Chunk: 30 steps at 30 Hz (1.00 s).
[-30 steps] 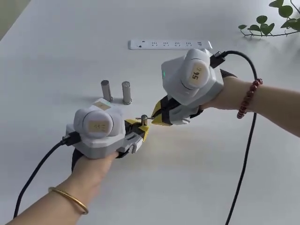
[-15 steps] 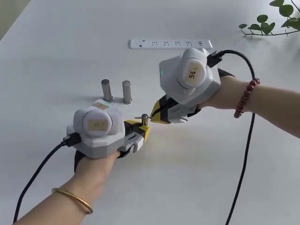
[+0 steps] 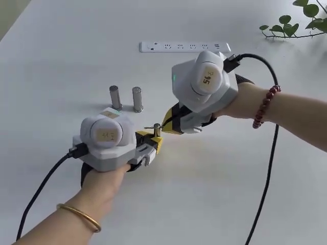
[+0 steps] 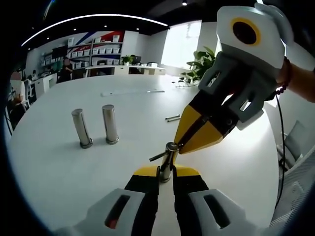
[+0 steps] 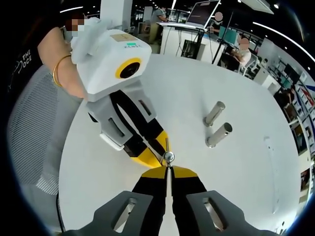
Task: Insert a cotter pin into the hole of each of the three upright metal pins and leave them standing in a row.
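Edging left, right gripper (image 3: 167, 123) pinches the cotter (image 4: 157, 156) through the pin (image 4: 168, 163); left gripper (image 3: 153, 141) clamps that pin; next, likely release and stand it.

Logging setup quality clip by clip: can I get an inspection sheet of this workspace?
Surface: white table, bare where it shows.
Job's things: left standing pin and right standing pin upright, side by side, apart; held pin off the row; cotter pin pokes out of its top end.
Clutter: power strip at the far edge; small metal pieces, too small to identify.
Grippers: left gripper shut on the held pin; right gripper shut on the cotter pin, fingers at the pin's top.
Cables: right cable and left cable, both black, trail towards the person.
Surroundings: plant at the table corner; office shelves and people beyond.
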Available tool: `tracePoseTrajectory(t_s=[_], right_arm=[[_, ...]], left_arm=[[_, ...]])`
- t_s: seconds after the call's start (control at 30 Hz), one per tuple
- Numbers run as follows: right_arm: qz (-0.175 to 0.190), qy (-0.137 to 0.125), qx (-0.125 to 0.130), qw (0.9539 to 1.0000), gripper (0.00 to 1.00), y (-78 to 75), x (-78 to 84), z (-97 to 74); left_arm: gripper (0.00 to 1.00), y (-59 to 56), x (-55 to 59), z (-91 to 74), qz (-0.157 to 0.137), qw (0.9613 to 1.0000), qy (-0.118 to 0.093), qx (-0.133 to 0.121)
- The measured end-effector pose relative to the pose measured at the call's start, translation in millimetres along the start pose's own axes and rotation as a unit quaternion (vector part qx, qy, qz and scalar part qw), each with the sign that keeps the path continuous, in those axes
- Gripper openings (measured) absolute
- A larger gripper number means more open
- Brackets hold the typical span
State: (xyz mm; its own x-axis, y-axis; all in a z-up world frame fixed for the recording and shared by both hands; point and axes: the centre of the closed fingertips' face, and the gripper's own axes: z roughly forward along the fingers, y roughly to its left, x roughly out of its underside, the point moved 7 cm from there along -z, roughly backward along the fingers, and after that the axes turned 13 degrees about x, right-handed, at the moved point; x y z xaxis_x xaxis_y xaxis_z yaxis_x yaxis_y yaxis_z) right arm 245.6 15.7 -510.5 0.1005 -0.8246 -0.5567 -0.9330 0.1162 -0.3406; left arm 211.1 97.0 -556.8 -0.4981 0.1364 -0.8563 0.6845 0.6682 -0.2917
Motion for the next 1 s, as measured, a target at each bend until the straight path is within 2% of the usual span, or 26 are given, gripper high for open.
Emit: tracePoseTrajectory(t_s=[0.13, 0.33, 0.43, 0.63, 1.0], right_arm=[[0.002, -0.001, -0.001, 1.0000, 0.00, 1.2, -0.2, -0.4], [0.011, 0.003, -0.001, 0.9999, 0.03, 0.7, 2.1, -0.7], [0.022, -0.003, -0.003, 0.9997, 0.06, 1.4, -0.1, -1.9], [0.047, -0.021, -0.011, 0.9986, 0.10, 2.8, -5.4, -2.0], [0.063, -0.027, -0.016, 0.9975, 0.09, 4.0, -7.9, 5.8]], left_arm=[[0.09, 0.4, 1.3, -0.1, 0.001, 1.0000, 0.007, -0.002], [0.15, 1.6, 4.2, -2.6, 0.000, 0.9999, 0.016, -0.005], [0.19, 1.9, 4.0, -4.8, 0.011, 0.9997, 0.019, -0.008], [0.26, -0.4, 1.9, -9.6, 0.031, 0.9993, 0.020, -0.002], [0.33, 1.7, -1.2, -20.4, 0.043, 0.9989, 0.019, 0.000]])
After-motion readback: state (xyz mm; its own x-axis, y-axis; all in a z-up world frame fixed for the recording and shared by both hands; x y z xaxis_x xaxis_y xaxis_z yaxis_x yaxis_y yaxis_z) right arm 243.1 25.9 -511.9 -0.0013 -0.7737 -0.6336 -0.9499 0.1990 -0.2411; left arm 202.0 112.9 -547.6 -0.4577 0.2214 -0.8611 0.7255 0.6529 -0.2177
